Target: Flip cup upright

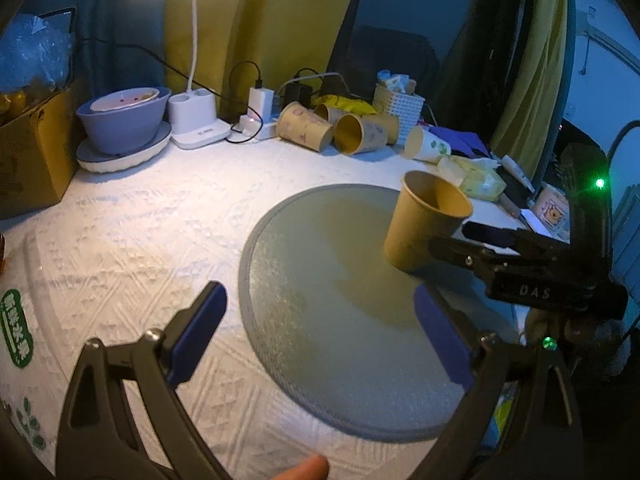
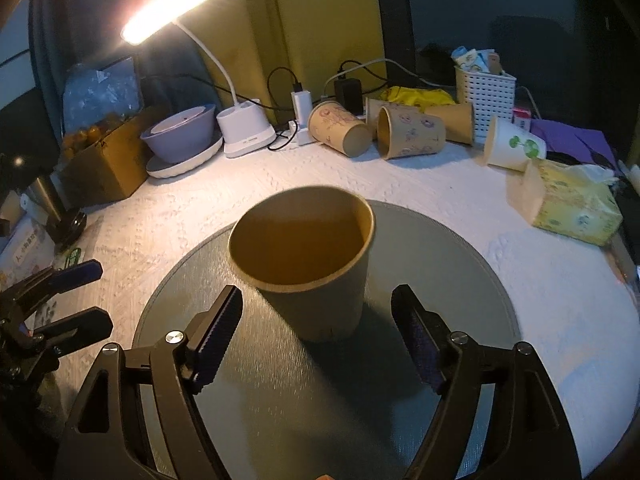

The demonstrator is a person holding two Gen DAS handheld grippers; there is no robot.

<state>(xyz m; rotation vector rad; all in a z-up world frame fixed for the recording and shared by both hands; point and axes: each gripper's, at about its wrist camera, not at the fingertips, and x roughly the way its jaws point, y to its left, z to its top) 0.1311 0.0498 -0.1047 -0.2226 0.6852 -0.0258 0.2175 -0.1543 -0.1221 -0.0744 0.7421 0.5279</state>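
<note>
A: Where's the cup (image 2: 308,256)?
B: Upright on the grey mat (image 2: 460,280), mouth up, between my right claw (image 2: 320,344) fingers. Jaws spread, pads off both sides, not gripping.
A: Left claw (image 1: 320,336)?
B: Spread wide too, holding nothing, over the mat's near edge. Cup's beyond it, to the right.

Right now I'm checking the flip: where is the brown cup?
The cup stands mouth-up on the round grey mat, between the open right gripper fingers; the left wrist view shows it at the mat's right edge.
</note>
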